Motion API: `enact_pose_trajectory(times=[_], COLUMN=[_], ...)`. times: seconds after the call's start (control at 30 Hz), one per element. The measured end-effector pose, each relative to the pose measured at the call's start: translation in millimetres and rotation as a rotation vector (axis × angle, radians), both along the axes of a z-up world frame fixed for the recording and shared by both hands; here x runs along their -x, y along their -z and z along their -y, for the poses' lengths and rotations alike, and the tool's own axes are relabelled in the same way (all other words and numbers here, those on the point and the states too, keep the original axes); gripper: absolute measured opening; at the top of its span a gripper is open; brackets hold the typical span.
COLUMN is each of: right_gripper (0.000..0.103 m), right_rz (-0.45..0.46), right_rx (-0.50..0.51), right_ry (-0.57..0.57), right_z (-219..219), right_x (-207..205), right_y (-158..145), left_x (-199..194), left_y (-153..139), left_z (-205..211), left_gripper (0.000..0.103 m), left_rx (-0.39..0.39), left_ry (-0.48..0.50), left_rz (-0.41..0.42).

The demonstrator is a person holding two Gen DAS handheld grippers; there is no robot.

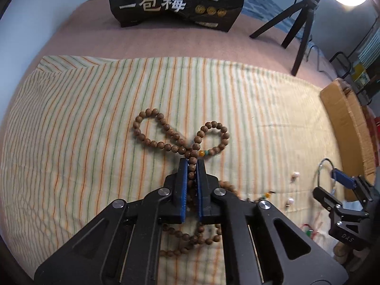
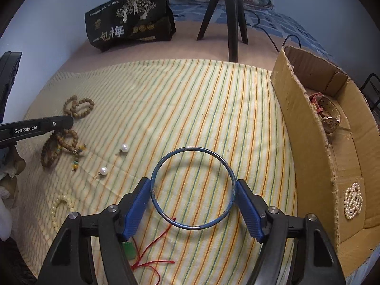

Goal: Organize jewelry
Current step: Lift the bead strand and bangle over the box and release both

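1. We count one long strand of brown wooden beads [image 1: 180, 140], two loose white pearl earrings [image 2: 124, 147], one cream bead bracelet [image 2: 57, 210], one green jade pendant on a red cord [image 2: 129, 250], and one thin blue-grey metal bangle [image 2: 193, 187].
2. All lie on or over the yellow striped cloth [image 2: 190, 109] spread on the pink bed [image 1: 147, 42].
3. Our left tool [image 1: 192, 166] has its blue pads narrowed onto the wooden bead strand at its crossing; two loops fan forward, left and right, and the rest trails back under the tool.
4. Our right tool [image 2: 193, 190] stands wide, its pads pressing the bangle's outer rim on both sides; the ring faces the camera, its opening showing the cloth behind it.
5. The open brown cardboard box [image 2: 306, 123] sits just right of the cloth and holds one red-strapped watch [image 2: 325, 114] and one white pearl cluster piece [image 2: 353, 200].
6. One black snack bag [image 1: 177, 2] and one black tripod [image 2: 229, 16] stand at the far side.
7. The pendant is partly hidden by the right tool's finger; the strand's rear coils are hidden by the left tool.
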State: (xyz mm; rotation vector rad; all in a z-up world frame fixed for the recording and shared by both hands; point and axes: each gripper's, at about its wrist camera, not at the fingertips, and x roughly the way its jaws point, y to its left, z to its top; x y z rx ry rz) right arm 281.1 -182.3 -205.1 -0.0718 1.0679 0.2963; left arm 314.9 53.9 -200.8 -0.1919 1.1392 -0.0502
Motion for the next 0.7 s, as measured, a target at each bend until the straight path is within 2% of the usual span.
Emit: enact_pose_trajectory(times=[0.2,0.43,0.7], right_gripper=[0.074,0.074,0.074], right_rz=[0.057,0.124,0.178], right_rx=[-0.046,-0.065,-0.100], right_ry=[0.003,0.006,0.029], right_z=[2,8,26], right_x=[6,14,20], right_y=[-24,-48,-72], left_x=[10,23,32], left_y=[-32,-67,-95], left_z=[-3,-1,7], left_gripper=[0.004,0.004,0.004], left_rx=[0.089,0.149,0.166], left_ry=[0.005,0.021,0.042], left_rz=[0.061,0.131,0.204])
